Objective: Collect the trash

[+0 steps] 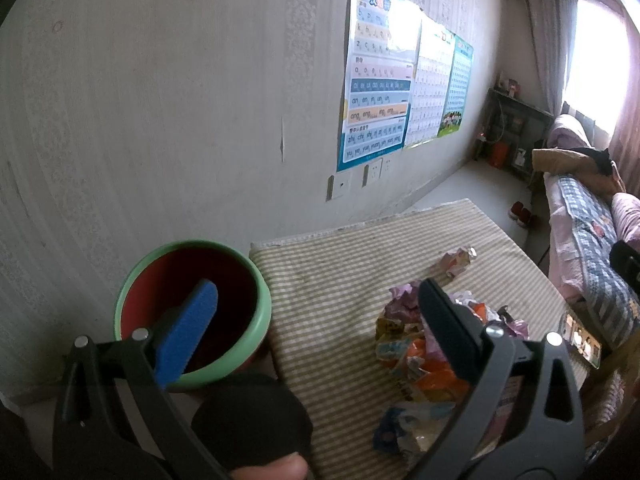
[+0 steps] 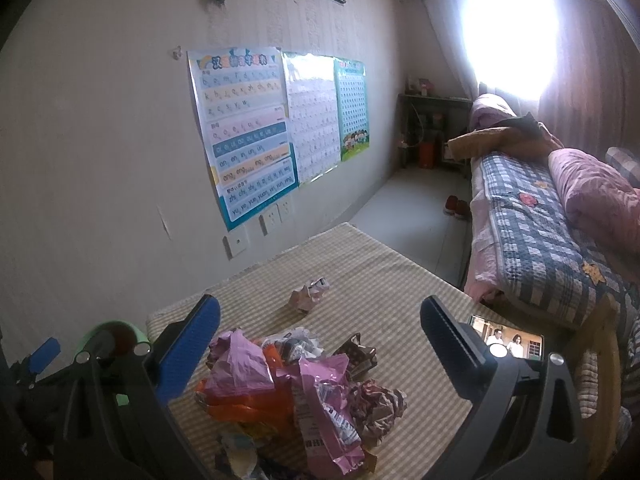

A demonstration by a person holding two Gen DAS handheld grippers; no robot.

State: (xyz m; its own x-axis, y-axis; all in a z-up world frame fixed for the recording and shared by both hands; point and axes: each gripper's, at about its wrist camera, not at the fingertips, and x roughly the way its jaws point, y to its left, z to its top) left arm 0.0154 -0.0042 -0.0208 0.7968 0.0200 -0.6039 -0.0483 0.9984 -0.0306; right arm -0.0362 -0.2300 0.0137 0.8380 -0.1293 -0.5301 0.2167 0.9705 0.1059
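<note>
Trash pile (image 2: pixel 296 392) on the striped table (image 2: pixel 384 280), between the wide-spread, empty fingers of the right claw (image 2: pixel 320 344).

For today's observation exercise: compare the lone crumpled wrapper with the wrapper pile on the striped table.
The lone wrapper is one small piece lying farther back; the wrapper pile is many overlapping pieces, nearer the grippers. The lone wrapper looks pale pinkish-tan; the wrapper pile mixes pink, orange and brown. Both are crumpled, on the table.

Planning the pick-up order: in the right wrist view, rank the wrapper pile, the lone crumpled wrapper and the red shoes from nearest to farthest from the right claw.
1. Wrapper pile: directly between the right claw fingers.
2. Lone crumpled wrapper: farther up the striped table, centre.
3. Red shoes: on the floor beyond the table, by the bed.
</note>
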